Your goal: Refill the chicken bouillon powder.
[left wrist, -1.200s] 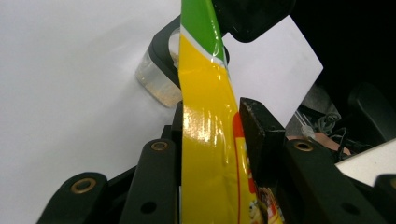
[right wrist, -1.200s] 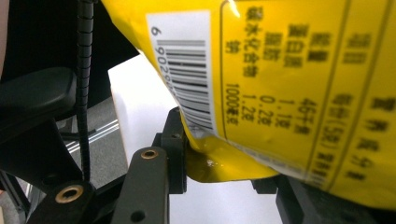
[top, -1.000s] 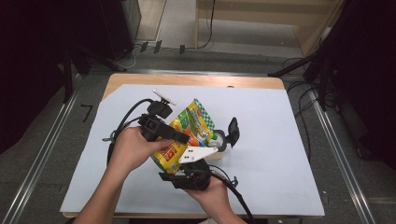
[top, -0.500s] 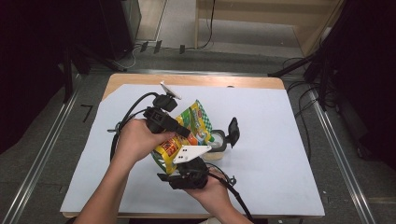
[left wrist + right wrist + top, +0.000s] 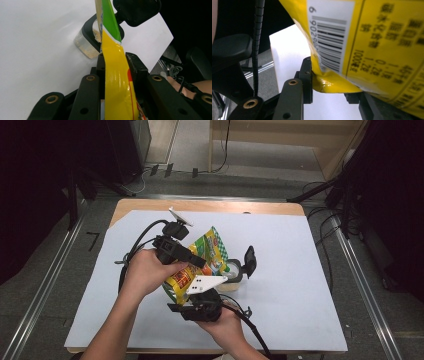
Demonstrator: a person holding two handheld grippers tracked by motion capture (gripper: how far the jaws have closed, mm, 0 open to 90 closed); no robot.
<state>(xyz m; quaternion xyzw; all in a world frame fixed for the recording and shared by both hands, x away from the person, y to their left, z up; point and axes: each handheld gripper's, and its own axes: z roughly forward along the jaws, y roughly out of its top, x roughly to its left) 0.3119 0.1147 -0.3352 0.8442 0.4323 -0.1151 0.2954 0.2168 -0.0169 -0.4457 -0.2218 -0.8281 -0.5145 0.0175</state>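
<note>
Bag (image 5: 200,265): held tilted just above the jar (image 5: 231,276), mouth toward it.
Left gripper (image 5: 192,259): jaws just reopened slightly, clamped on the bag's edge.
Right gripper (image 5: 200,295): jaws just narrowed, pinching the bag's bottom corner.
Jar: lid flipped open, on the white sheet (image 5: 300,270).

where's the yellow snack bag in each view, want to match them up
High view: the snack bag sits mid-table, tilted over the clear container, between both grippers.
Left gripper view: seen edge-on, it rises from bottom centre between the black jaws toward the top.
Right gripper view: its barcoded back covers the upper right, its lower corner between the jaws.
Shared landmark: the white table sheet.
</note>
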